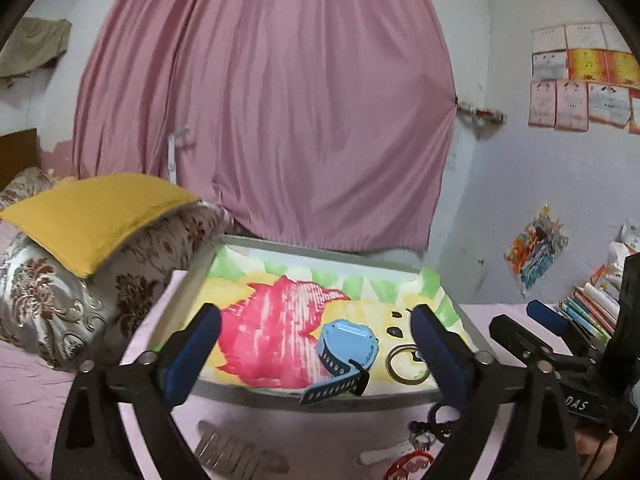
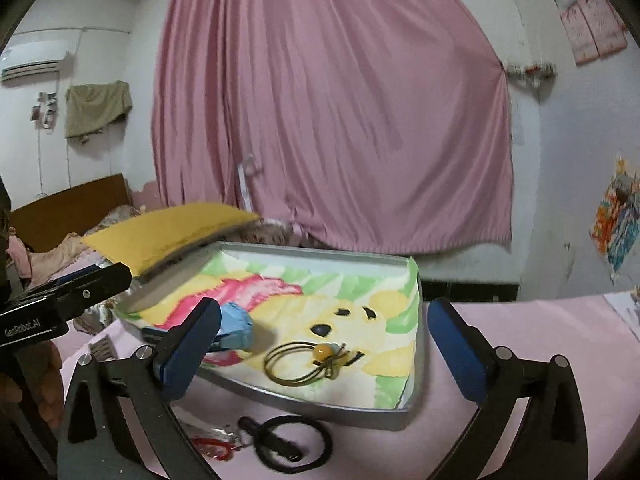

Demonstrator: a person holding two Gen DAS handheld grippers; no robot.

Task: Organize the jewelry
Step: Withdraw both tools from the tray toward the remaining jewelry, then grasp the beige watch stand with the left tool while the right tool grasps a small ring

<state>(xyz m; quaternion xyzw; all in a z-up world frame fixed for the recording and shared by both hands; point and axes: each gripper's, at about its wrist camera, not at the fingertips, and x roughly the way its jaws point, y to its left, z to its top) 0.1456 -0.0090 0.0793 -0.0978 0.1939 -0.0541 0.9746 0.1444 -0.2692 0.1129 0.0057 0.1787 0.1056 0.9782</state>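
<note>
In the tray (image 2: 360,258) — pale-blue watch (image 1: 346,346), dark perforated strap, beside hair tie (image 2: 308,364).

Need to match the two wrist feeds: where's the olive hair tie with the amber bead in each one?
Left wrist: the hair tie lies in the tray's near right corner, partly hidden by the left gripper's right finger, bead not visible.
Right wrist: the hair tie lies in full view at centre, in the tray's near part, bead on top.
Shared landmark: the blue watch sits just left of it in both views.
</note>
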